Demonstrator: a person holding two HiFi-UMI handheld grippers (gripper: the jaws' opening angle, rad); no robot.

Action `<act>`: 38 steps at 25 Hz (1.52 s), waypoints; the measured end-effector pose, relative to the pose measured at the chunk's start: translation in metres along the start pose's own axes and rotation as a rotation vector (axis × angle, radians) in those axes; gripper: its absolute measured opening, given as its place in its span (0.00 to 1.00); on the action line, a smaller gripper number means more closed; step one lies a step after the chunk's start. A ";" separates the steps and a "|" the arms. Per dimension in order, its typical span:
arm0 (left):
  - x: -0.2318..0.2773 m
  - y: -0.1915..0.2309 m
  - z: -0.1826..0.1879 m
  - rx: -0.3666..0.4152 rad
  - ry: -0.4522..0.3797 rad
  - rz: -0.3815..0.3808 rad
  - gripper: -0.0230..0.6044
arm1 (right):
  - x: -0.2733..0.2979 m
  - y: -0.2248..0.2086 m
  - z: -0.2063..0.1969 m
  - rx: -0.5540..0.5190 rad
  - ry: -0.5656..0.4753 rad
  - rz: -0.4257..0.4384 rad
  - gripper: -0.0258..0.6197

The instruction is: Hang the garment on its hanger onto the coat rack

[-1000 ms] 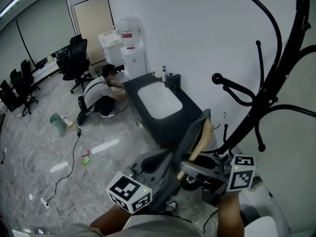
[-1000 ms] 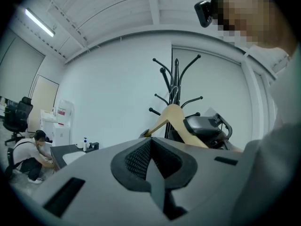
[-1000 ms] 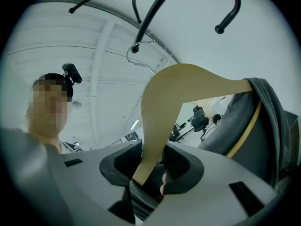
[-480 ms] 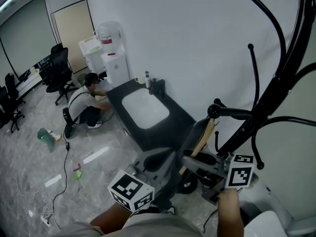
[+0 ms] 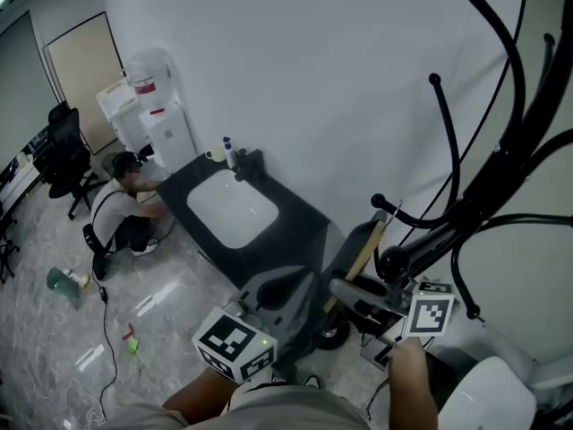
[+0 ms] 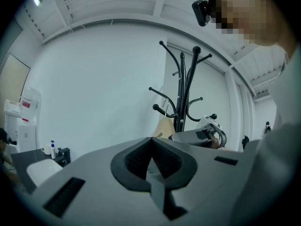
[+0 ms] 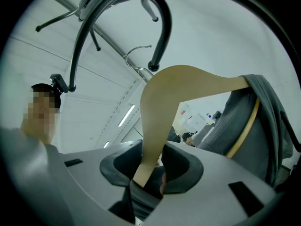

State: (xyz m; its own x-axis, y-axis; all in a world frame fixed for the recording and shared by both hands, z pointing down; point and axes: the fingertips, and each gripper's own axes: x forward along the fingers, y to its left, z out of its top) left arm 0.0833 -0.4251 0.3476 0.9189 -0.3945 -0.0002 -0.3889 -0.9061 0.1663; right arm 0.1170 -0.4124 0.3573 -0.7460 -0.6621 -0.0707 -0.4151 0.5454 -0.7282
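A black coat rack (image 5: 501, 141) with curved arms rises at the right. My right gripper (image 5: 343, 288) is shut on one end of a wooden hanger (image 5: 363, 251), which is tilted upward. Its metal hook (image 7: 137, 55) lies close beside a knobbed rack arm (image 7: 160, 27); I cannot tell if they touch. A grey garment (image 7: 249, 126) drapes over the hanger's far shoulder. It hangs down toward my left gripper (image 5: 288, 287), which is shut on the grey fabric. From the left gripper view the rack (image 6: 182, 102) stands ahead, and the jaws of my left gripper (image 6: 153, 157) are together.
A black counter with a white sink (image 5: 295, 218) stands against the white wall. Beyond it a person (image 5: 121, 213) crouches beside a water dispenser (image 5: 152, 106). Office chairs (image 5: 67, 146) and floor cables lie at far left. A white rounded object (image 5: 488, 397) is at lower right.
The view has swung left to right and both grippers with the hanger have come closer to the rack. The rack's lower knobbed arms now sit just beside the hanger's top.
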 end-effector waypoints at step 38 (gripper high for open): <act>0.039 -0.049 -0.014 -0.020 0.048 -0.137 0.04 | -0.103 -0.059 0.005 -0.100 -0.264 -0.577 0.25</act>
State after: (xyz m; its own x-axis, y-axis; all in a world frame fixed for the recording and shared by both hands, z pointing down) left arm 0.1391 -0.3937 0.3535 0.9655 -0.2596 0.0226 -0.2592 -0.9475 0.1871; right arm 0.2210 -0.3783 0.4041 -0.2405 -0.9607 0.1387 -0.7676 0.1008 -0.6329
